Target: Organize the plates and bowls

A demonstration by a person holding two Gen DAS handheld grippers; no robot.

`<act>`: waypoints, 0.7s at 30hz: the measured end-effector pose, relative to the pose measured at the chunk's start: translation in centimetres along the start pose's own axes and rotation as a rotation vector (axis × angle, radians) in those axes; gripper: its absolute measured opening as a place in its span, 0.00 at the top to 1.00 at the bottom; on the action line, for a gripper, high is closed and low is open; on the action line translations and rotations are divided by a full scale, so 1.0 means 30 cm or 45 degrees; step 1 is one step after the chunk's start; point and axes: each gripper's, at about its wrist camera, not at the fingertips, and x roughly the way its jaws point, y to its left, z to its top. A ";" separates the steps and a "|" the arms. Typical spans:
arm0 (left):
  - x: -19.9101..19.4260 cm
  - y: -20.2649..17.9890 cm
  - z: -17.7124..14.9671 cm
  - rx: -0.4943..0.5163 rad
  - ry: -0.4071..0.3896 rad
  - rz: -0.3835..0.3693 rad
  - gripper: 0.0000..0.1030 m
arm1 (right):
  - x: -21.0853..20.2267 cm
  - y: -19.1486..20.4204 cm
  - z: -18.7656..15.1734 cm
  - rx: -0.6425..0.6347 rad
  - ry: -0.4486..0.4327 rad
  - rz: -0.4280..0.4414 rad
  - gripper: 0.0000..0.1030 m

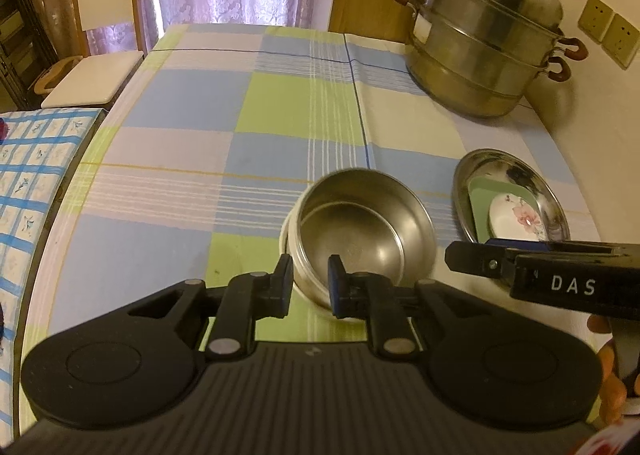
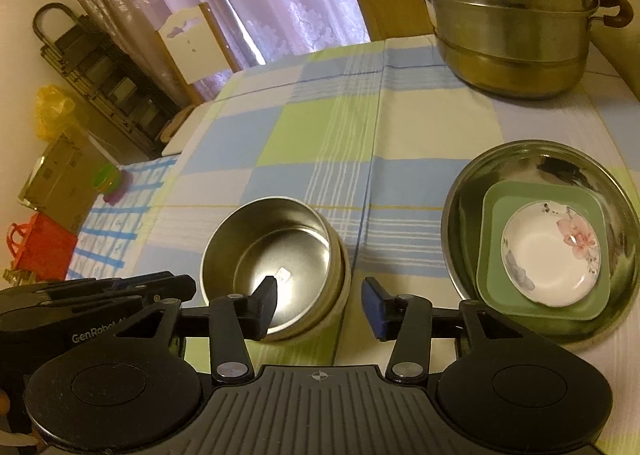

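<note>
Left wrist view: the left tongs (image 1: pixel 311 283) straddle the near rim of a steel bowl (image 1: pixel 362 233), one pad outside the wall and one inside; whether the pads press on the rim or stand just off it cannot be told. The steel bowl sits tilted inside a pale outer bowl (image 1: pixel 285 233), of which only a sliver shows at the left. Both rest on the checked cloth of the desk (image 1: pixel 200 143). To the right lies a wide steel plate (image 1: pixel 516 171) holding a green square dish (image 1: pixel 480 201), and in that a small white floral saucer (image 1: pixel 516 221). The right tongs (image 1: pixel 472 259) reach in from the right edge, across the front of the plate. A tiered steel steamer pot (image 1: pixel 484 51) with its domed lid stands at the far right corner, and a white chair (image 1: pixel 100 31) is drawn up at the far left.

Right wrist view: the right tongs (image 2: pixel 318 305) stand open, with nothing gripped; the left pad overlaps the bowl's interior in this view and the right pad is off it, over the cloth. The nested bowls sit at left centre, the steel bowl empty. The stack of three is seen whole here: saucer in green dish, green dish in steel plate, all empty. This view alone shows a folded metal rack (image 2: pixel 100 83), a yellow bag (image 2: pixel 52 111) and a red bag (image 2: pixel 36 247) on the floor at left; the steamer's lid is cut off by the top edge.
</note>
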 end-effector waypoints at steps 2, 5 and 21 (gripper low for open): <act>-0.026 -0.007 -0.018 0.006 -0.007 -0.003 0.85 | -0.022 0.001 -0.015 -0.001 -0.007 0.014 0.52; -0.072 -0.022 -0.051 0.008 -0.016 -0.007 0.85 | -0.061 0.002 -0.042 -0.009 -0.019 0.033 0.51; -0.266 -0.121 -0.276 0.004 0.001 -0.021 0.85 | -0.276 -0.017 -0.249 -0.089 -0.030 0.054 0.45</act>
